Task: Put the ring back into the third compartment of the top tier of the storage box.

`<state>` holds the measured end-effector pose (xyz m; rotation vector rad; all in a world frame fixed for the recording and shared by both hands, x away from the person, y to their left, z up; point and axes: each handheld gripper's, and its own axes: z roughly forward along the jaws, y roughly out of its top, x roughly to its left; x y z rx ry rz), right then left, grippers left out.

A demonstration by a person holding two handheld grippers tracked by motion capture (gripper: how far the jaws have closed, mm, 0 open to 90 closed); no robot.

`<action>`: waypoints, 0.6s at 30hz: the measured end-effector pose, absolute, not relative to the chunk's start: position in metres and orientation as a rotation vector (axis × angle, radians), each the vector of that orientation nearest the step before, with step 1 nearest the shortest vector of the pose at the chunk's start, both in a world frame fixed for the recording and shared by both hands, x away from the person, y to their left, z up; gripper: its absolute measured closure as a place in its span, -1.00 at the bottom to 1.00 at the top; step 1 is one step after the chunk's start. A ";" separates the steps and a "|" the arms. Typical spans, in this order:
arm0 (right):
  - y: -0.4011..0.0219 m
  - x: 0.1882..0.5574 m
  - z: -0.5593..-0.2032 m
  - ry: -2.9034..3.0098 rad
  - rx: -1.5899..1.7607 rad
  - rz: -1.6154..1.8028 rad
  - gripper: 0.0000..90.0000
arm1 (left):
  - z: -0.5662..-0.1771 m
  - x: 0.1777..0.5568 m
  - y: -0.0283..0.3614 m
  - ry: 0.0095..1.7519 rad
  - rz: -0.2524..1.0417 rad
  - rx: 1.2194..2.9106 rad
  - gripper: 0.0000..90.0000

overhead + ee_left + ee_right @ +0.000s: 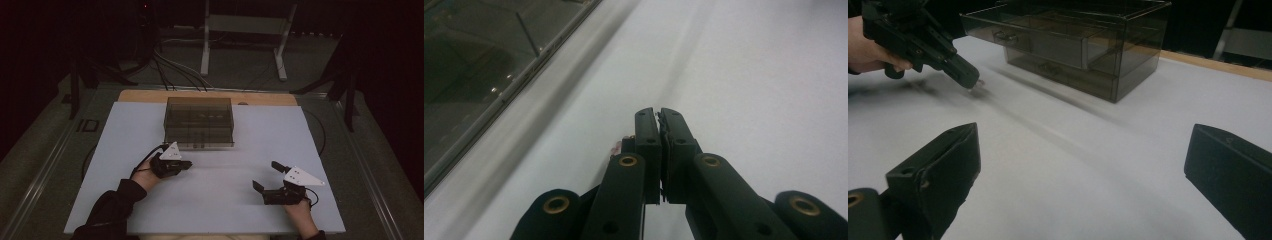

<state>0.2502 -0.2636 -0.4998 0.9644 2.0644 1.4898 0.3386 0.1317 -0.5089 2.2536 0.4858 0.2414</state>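
Note:
A smoked see-through drawer box [199, 122] stands at the back middle of the white table [220, 205]. In the right gripper view its top drawer [1038, 42] is pulled partly out. My left gripper [188, 164] lies low just in front of the box's left corner with its jaws together [659, 116]. A small pale, shiny thing [979, 83] sticks out at its tip, and it peeks out beside the left jaw [617, 146]. My right gripper [269, 176] rests near the front right, open wide [1083, 175], nothing between its jaws.
The box's dark wall [469, 70] runs close along the left gripper's left side. A wooden strip [145, 96] edges the table's back. Beyond it are cables [170, 70] and a white metal stand [245, 30] on the floor.

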 end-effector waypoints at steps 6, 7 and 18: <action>-0.264 0.250 -0.500 2.063 0.965 1.491 -0.96 | -0.503 0.335 0.130 0.469 0.231 2.242 0.95; -0.264 0.250 -0.500 2.063 0.965 1.491 -0.96 | -0.502 0.335 0.130 0.470 0.219 2.239 0.95; -0.264 0.250 -0.500 2.063 0.965 1.492 -0.96 | -0.486 0.330 0.129 0.441 0.193 2.213 0.95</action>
